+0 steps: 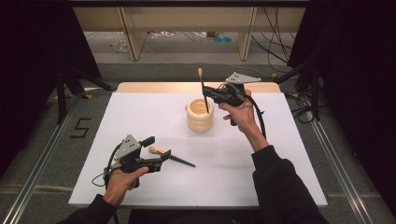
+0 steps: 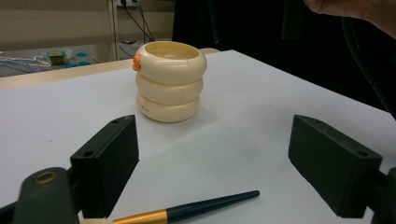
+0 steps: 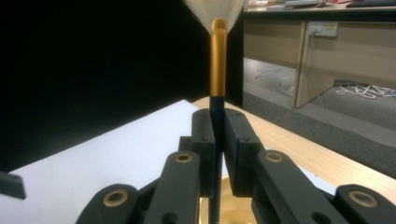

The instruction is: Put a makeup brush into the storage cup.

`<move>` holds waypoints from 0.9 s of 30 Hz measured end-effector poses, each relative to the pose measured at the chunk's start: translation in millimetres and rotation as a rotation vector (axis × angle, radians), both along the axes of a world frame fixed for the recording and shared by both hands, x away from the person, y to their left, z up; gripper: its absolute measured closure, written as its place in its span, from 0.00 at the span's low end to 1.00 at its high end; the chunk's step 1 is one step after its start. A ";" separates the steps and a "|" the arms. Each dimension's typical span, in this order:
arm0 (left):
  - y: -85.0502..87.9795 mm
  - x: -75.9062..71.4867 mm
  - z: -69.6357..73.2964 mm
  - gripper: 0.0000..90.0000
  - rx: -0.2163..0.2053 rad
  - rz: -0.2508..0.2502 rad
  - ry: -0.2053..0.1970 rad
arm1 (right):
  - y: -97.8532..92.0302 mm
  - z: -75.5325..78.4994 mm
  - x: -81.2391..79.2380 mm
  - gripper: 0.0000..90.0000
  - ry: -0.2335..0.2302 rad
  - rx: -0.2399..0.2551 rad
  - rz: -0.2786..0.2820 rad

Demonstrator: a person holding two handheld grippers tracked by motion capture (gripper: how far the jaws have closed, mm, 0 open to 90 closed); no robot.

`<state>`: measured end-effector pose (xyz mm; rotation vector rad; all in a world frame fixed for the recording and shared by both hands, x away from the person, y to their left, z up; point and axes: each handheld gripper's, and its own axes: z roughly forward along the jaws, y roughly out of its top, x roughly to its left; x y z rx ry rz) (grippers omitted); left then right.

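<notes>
A cream ribbed cup [image 1: 200, 115] [image 2: 170, 80] stands at the middle of the white board. My right gripper [image 1: 206, 91] [image 3: 217, 135] hovers just above and behind it, shut on a dark-handled brush [image 1: 203, 93] [image 3: 217, 84] held upright, bristles up, its lower end down in the cup's mouth. A second brush [image 1: 170, 157] [image 2: 187, 211] with a gold ferrule lies flat on the board at the front left. My left gripper [image 1: 156, 147] [image 2: 215, 163] rests low on the board, open, its jaws on either side of that brush's handle without touching it.
The white board [image 1: 154, 186] covers a wooden table. Black curtains flank both sides. Wooden furniture legs [image 1: 133, 37] and loose cables lie on the floor beyond the far edge. A metal rail [image 1: 42, 158] runs along the left.
</notes>
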<state>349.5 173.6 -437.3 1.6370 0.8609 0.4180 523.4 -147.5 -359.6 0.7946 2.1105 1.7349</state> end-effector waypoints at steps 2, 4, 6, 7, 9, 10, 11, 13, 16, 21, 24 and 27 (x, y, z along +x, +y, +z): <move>0.0 0.6 -0.1 0.18 0.000 -0.004 -0.005 | 0.0 -1.3 2.2 0.93 -0.001 0.003 -0.008; -0.1 0.7 0.0 0.18 0.003 0.000 -0.009 | -0.3 -2.7 4.5 0.92 -0.007 0.016 -0.018; -0.1 1.1 0.1 0.18 0.010 -0.003 -0.012 | 0.3 -4.2 7.6 0.92 -0.016 0.037 -0.026; -0.1 1.3 0.0 0.18 0.013 -0.005 -0.013 | 0.2 -4.3 8.2 0.92 -0.008 0.027 -0.025; 0.2 1.6 0.0 0.18 0.019 -0.007 -0.015 | 2.0 -6.4 10.9 0.93 -0.009 0.040 -0.031; 1.8 3.2 0.5 0.18 0.039 -0.004 -0.040 | 3.0 -7.1 12.2 0.92 -0.015 0.038 -0.033; 2.5 3.7 0.6 0.18 0.049 -0.002 -0.047 | 5.2 -7.6 15.6 0.92 -0.037 0.042 -0.038; 1.0 3.0 0.1 0.18 0.027 0.000 -0.033 | 9.3 -6.7 16.4 0.92 -0.024 0.044 -0.032; 0.8 2.6 -0.1 0.18 0.024 -0.002 -0.026 | 13.6 -6.2 18.5 0.92 -0.050 0.042 -0.030; 0.9 2.5 -0.1 0.18 0.019 -0.008 -0.030 | 19.3 -13.9 22.5 0.92 -0.041 0.021 -0.036; 1.0 3.1 -0.2 0.18 0.022 -0.013 -0.035 | 18.2 -17.1 25.5 0.92 -0.050 0.020 -0.049; 0.9 3.2 -0.2 0.18 0.026 -0.015 -0.035 | 17.1 -19.1 26.2 0.92 -0.036 0.020 -0.053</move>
